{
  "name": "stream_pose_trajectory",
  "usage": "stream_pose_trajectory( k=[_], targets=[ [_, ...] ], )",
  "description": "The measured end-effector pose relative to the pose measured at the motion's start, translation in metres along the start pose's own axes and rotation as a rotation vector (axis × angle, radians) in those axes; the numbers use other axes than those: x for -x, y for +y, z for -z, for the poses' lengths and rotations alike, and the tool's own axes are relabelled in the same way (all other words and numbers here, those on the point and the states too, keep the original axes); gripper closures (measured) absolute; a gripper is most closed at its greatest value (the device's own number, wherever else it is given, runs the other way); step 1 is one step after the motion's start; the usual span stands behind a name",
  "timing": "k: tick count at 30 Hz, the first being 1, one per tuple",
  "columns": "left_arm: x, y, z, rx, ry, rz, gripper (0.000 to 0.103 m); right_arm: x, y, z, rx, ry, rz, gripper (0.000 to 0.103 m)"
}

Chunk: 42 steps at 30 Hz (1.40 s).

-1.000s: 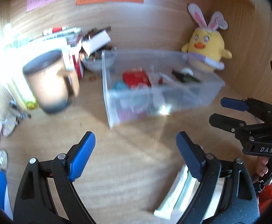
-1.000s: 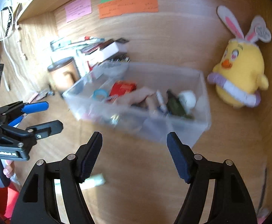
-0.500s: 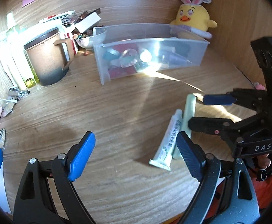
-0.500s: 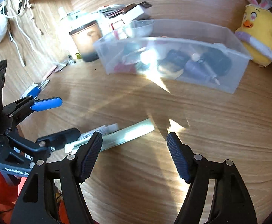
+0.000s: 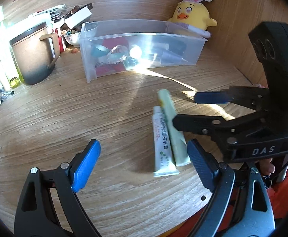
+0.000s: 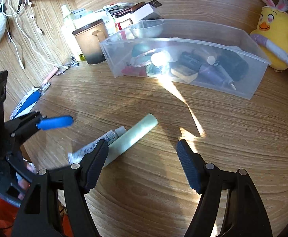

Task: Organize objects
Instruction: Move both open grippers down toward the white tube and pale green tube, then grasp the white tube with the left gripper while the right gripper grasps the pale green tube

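- Left gripper (image 5: 142, 165): jaws spread, holding nothing; keep it clear.
- White printed tube (image 5: 162, 144) and pale green tube (image 5: 173, 130) lie touching on the wooden desk (image 5: 84, 108), near the clear plastic bin (image 5: 144, 37).
- Right gripper (image 6: 142, 164): jaws spread, empty; judged best to centre on the green tube alone before closing.

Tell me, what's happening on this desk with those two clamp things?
A person holds a gripper in each hand while tidying a wooden desk. Both the left gripper and the right gripper are open and empty. Two tubes lie side by side on the desk: a white printed tube and a pale green tube. Neither is gripped yet. Behind them sits a clear plastic bin already holding small items.
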State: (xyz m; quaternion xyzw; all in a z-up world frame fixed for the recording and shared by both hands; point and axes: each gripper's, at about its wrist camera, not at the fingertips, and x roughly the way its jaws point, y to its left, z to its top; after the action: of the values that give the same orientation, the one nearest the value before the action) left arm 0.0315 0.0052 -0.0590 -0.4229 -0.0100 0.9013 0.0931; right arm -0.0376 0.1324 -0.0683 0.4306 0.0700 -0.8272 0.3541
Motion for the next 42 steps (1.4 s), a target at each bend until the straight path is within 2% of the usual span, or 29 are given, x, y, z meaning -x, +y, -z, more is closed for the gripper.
stream_pose_trajectory(
  k=[8,14,18,22,25,28,29,33,35,36,37,39,40,41,42],
  targets=[
    [0.020,0.014,0.004,0.014,-0.032,-0.066,0.013,-0.006,0.014,-0.008,0.024,0.008,-0.037,0.035],
    [0.014,0.027,0.006,0.066,-0.008,-0.057,0.013,-0.010,0.022,-0.006,0.052,0.004,-0.007,0.035],
    [0.010,0.028,0.004,0.086,-0.004,-0.037,0.013,-0.005,0.013,0.001,0.050,-0.002,0.014,0.034],
    [0.005,0.024,-0.001,0.097,-0.004,-0.015,0.013,0.000,0.003,0.006,0.058,-0.008,0.085,0.034],
    [0.000,0.018,-0.004,0.094,-0.004,-0.010,0.015,0.002,-0.006,0.006,0.038,-0.011,0.086,0.034],
    [-0.006,0.014,-0.006,0.087,0.002,-0.005,0.027,0.003,-0.009,0.005,0.025,-0.021,0.070,0.035],
    [-0.006,0.012,-0.007,0.078,-0.004,-0.020,0.029,0.003,-0.009,0.005,0.028,-0.025,0.077,0.039],
    [-0.009,0.006,-0.008,0.052,-0.011,-0.023,0.045,0.002,-0.003,0.005,0.066,-0.035,0.100,0.064],
    [-0.010,0.003,-0.009,0.037,-0.019,-0.031,0.053,0.001,-0.001,0.006,0.081,-0.043,0.113,0.071],
    [-0.011,0.001,-0.008,0.028,-0.023,-0.035,0.060,0.001,0.000,0.006,0.086,-0.047,0.117,0.078],
    [-0.011,-0.001,-0.008,0.017,-0.028,-0.044,0.067,0.001,0.001,0.006,0.091,-0.051,0.120,0.081],
    [-0.012,-0.004,-0.008,0.004,-0.037,-0.036,0.075,0.001,0.001,0.008,0.096,-0.061,0.130,0.087],
    [-0.013,-0.005,-0.008,0.000,-0.039,-0.025,0.084,0.000,0.001,0.008,0.096,-0.064,0.133,0.089],
    [-0.013,-0.005,-0.009,-0.003,-0.039,-0.022,0.088,0.001,0.000,0.008,0.094,-0.066,0.132,0.089],
    [-0.014,-0.005,-0.010,-0.004,-0.039,-0.024,0.087,0.001,0.000,0.007,0.090,-0.067,0.128,0.089]
  ],
)
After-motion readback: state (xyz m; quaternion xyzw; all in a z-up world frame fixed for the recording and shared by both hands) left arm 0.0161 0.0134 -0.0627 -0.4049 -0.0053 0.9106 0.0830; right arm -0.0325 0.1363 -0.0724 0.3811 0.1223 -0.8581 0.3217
